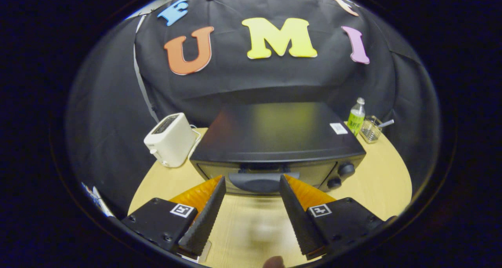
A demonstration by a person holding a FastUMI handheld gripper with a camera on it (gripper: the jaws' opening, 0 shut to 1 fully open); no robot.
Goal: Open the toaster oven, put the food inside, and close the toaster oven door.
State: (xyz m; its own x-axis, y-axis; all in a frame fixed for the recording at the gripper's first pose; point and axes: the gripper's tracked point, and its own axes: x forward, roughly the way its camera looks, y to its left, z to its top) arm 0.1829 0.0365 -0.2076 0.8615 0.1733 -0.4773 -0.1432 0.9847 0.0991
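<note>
**Fingers spread before a closed toaster oven**

The gripper (252, 178) has its two fingers (208, 209) spread wide, holding nothing, above the wooden table (376, 185). Just ahead of the fingertips stands the black toaster oven (274, 142), door shut, its handle (255, 181) showing between the tips. Two knobs (340, 175) sit on its right. A white toaster (169, 139) stands left of the oven. Beyond its right corner are a green bottle (356, 119) and a small wire basket (370, 130).
</note>
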